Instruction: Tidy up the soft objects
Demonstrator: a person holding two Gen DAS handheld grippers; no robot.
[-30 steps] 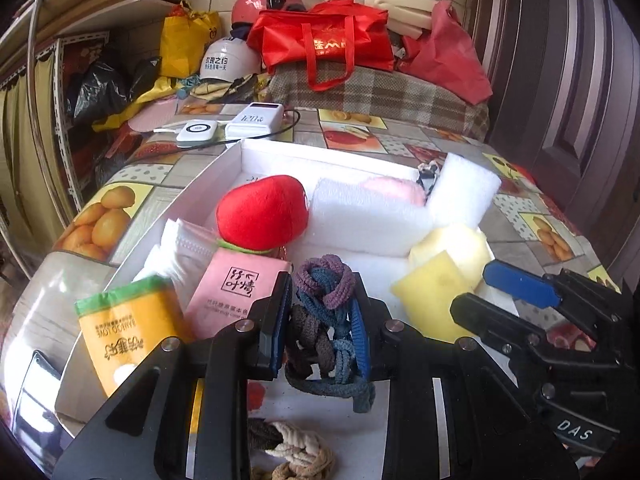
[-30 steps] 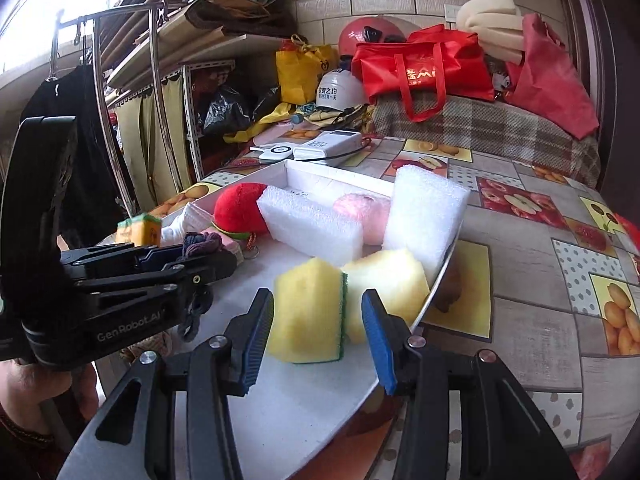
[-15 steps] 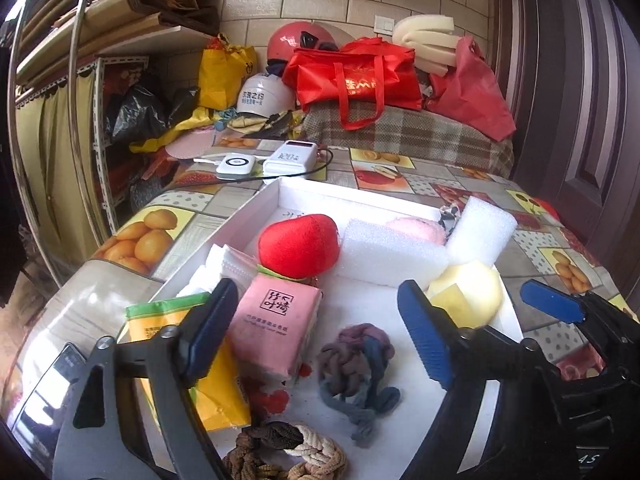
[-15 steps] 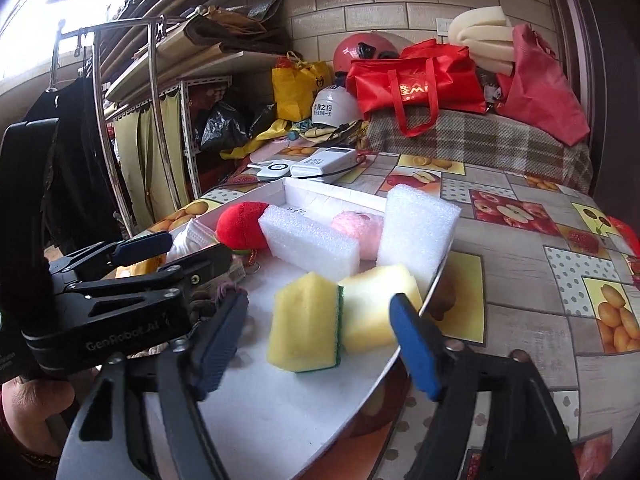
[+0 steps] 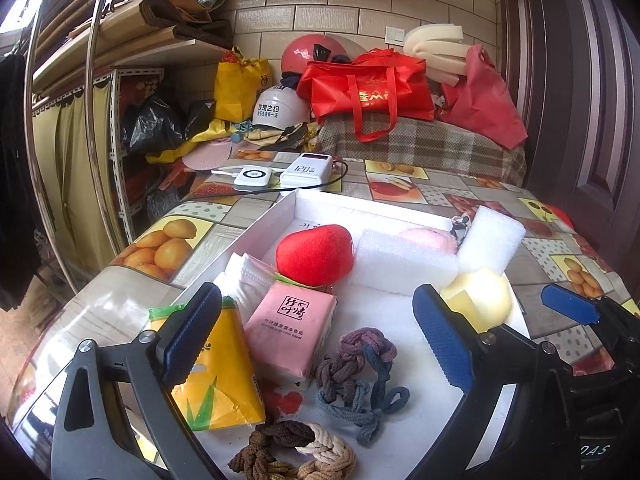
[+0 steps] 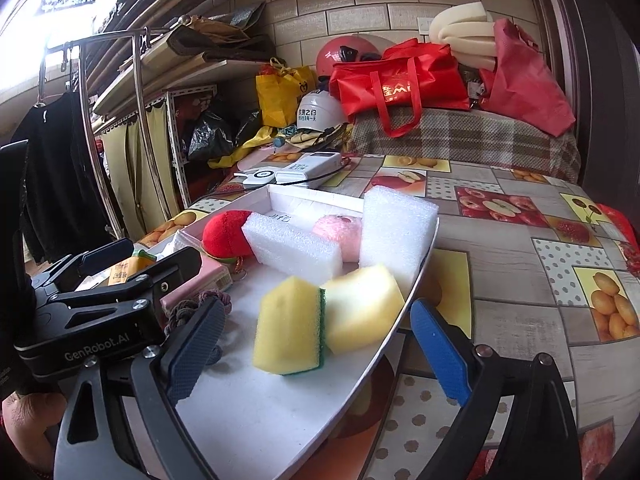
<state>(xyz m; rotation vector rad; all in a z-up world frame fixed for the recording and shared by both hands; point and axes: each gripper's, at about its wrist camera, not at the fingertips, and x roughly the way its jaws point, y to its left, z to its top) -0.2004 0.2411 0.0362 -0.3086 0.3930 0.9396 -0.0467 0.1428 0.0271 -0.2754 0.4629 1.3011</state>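
Observation:
A white tray (image 5: 280,216) holds the soft objects. A blue-purple braided rope (image 5: 358,376) lies loose on it, between my left gripper's fingers. My left gripper (image 5: 316,344) is open and empty above it. A brown-white braided rope (image 5: 296,454) lies nearer. A pink tissue pack (image 5: 290,332), a yellow tissue pack (image 5: 216,376), a red plush (image 5: 316,254) and white foam blocks (image 5: 404,266) lie beyond. My right gripper (image 6: 316,352) is open and empty in front of a yellow-green sponge (image 6: 288,326) and a yellow sponge (image 6: 362,312).
Two white chargers (image 5: 280,172) with a cable lie on the fruit-print tablecloth (image 6: 520,280) behind the tray. Red bags (image 5: 368,88) and helmets sit at the back. A metal rack (image 5: 96,120) stands at the left. The right gripper's finger (image 5: 568,308) shows right of the tray.
My left gripper opened and let go of the blue-purple rope, which now lies on the tray. My right gripper opened wide around the yellow-green sponge. Both pulled back a little.

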